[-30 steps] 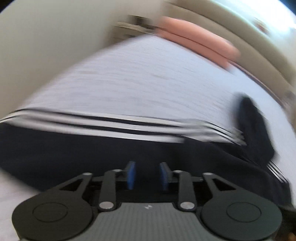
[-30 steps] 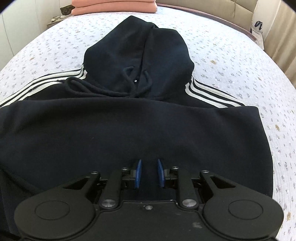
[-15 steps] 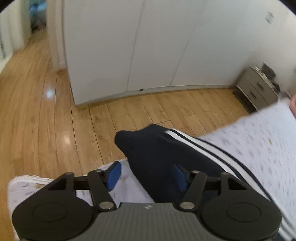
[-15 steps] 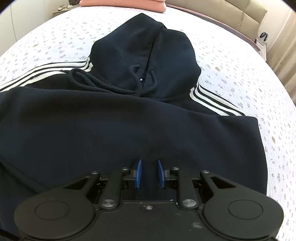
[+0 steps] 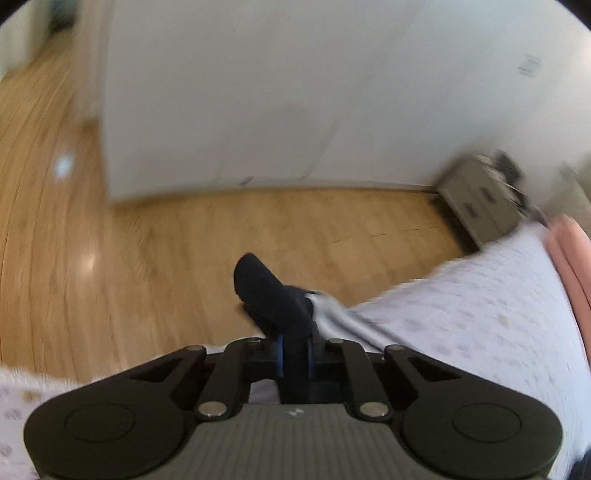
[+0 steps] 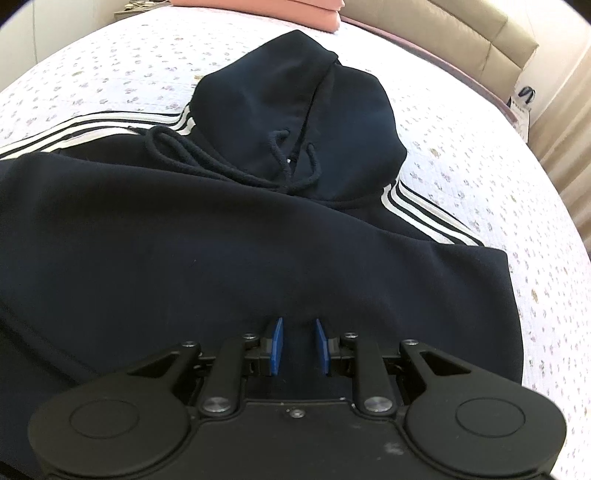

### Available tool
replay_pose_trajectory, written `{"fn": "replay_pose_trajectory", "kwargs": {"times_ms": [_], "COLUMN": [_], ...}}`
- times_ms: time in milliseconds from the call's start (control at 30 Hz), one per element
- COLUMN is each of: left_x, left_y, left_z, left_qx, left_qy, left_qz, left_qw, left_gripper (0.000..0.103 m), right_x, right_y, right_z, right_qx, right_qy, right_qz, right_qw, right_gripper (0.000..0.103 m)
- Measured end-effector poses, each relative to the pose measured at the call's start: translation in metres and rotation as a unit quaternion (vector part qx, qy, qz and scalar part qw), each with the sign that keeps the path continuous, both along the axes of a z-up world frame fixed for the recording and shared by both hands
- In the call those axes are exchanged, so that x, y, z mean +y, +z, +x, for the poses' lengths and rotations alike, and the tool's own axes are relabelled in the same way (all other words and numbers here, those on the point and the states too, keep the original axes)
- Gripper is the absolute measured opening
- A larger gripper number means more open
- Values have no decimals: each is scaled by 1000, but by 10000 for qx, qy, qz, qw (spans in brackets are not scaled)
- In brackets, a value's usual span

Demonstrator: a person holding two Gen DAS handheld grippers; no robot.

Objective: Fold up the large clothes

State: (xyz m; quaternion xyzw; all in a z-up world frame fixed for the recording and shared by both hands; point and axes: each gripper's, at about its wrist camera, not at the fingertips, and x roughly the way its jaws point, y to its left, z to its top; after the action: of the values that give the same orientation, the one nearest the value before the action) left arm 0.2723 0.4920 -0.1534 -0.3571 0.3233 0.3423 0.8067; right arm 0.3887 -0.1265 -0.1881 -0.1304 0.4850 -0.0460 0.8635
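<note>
A dark navy hoodie [image 6: 229, 258] with white sleeve stripes lies flat on the bed, hood [image 6: 295, 103] pointing away, drawstrings loose on the chest. My right gripper [image 6: 297, 343] hovers over the hoodie's lower body with its blue pads a little apart and nothing between them. My left gripper [image 5: 294, 350] is at the bed's left edge, shut on the hoodie's dark sleeve cuff [image 5: 269, 299], which sticks out past the fingertips over the floor. The striped sleeve trails back to the right.
The bed has a white flowered quilt [image 6: 461, 155] and a beige headboard [image 6: 443, 33]. Folded pink cloth [image 6: 266, 7] lies at the head of the bed. Left of the bed are wooden floor [image 5: 184, 240], white wardrobe doors [image 5: 258, 92] and a grey nightstand [image 5: 476, 199].
My left gripper has swung from the hoodie's body to the bed's left edge, opened around the sleeve cuff and closed on it. The right gripper has barely moved.
</note>
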Motion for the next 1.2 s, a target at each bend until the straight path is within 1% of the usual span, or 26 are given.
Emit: {"fn": "replay_pose_trajectory", "kwargs": {"times_ms": [33, 100, 167, 233, 300, 367, 400, 433, 500, 533, 633, 667, 700, 733, 833, 867, 900, 933, 967, 1000, 1033, 1067, 1100, 1133, 1167, 1200], "left_x": [-13, -46, -82, -125, -173, -221, -247, -269, -321, -344, -424, -450, -474, -494, -555, -574, -590, -603, -615, -621, -623, -624, -618, -612, -600, -590], "left_y": [14, 43, 68, 92, 109, 117, 118, 117, 115, 113, 109, 107, 103, 99, 83, 74, 63, 50, 38, 26, 15, 7, 2, -1, -3, -3], "left_z": [5, 14, 22, 33, 46, 60, 68, 75, 90, 96, 105, 107, 109, 111, 113, 113, 112, 109, 107, 104, 100, 97, 93, 89, 90, 86], "left_qx": [-80, -244, -447, -614, -799, -955, -1054, -1141, -1298, -1355, -1478, -1520, -1564, -1582, -1546, -1473, -1327, -1151, -973, -789, -621, -472, -371, -313, -250, -187], "left_qy": [-218, -716, -1224, -1791, -2392, -2905, -3177, -3387, -3811, -3992, -4578, -4755, -4921, -5045, -5395, -5579, -5735, -5863, -5981, -6072, -6132, -6163, -6141, -6077, -5980, -5891], "left_qz": [182, 511, 768, 1027, 1201, 1257, 1224, 1169, 1036, 990, 992, 950, 814, 722, 760, 701, 650, 603, 535, 502, 501, 492, 477, 467, 452, 451], "left_qw": [9996, 9958, 9885, 9765, 9602, 9438, 9343, 9266, 9095, 9014, 8710, 8613, 8525, 8457, 8242, 8138, 8057, 7996, 7937, 7890, 7859, 7845, 7869, 7922, 7999, 8066], "left_gripper": [12, 12, 12, 12, 12, 12, 12, 12, 12, 12, 12, 12, 12, 12, 14, 17, 21, 35, 50, 51, 51, 51, 51, 51, 51, 51], "right_x": [-2, -9, -18, -25, -31, -41, -45, -52, -72, -80, -104, -111, -120, -129, -158, -166, -174, -182, -188, -194, -197, -199, -199, -198, -196, -191], "right_y": [1, 4, 9, 18, 29, 42, 48, 53, 63, 68, 86, 92, 97, 102, 112, 113, 112, 108, 103, 96, 90, 83, 77, 71, 67, 64], "right_z": [-1, -4, -5, -7, -9, -10, -12, -13, -14, -15, -23, -27, -30, -33, -41, -42, -44, -46, -45, -46, -45, -44, -43, -41, -39, -37], "right_qx": [-51, -225, -296, -411, -541, -661, -706, -718, -639, -605, -623, -634, -648, -686, -798, -815, -812, -766, -700, -592, -478, -371, -263, -198, -141, -108], "right_qy": [16, -2, -121, -183, -179, -163, -135, -91, 11, 34, 138, 142, 125, 71, -176, -254, -330, -409, -464, -510, -526, -522, -520, -512, -490, -433], "right_qz": [65, 320, 601, 735, 831, 1020, 1116, 1291, 1890, 2082, 2391, 2495, 2599, 2674, 2806, 2821, 2824, 2831, 2833, 2860, 2930, 3020, 3119, 3194, 3252, 3268], "right_qw": [10000, 9992, 9977, 9963, 9949, 9925, 9912, 9890, 9799, 9762, 9689, 9662, 9634, 9611, 9563, 9556, 9553, 9552, 9553, 9550, 9535, 9512, 9483, 9460, 9443, 9440], "right_gripper": [25, 25, 25, 25, 25, 25, 25, 26, 26, 26, 26, 26, 26, 26, 26, 27, 27, 31, 31, 31, 34, 42, 47, 60, 69, 70]}}
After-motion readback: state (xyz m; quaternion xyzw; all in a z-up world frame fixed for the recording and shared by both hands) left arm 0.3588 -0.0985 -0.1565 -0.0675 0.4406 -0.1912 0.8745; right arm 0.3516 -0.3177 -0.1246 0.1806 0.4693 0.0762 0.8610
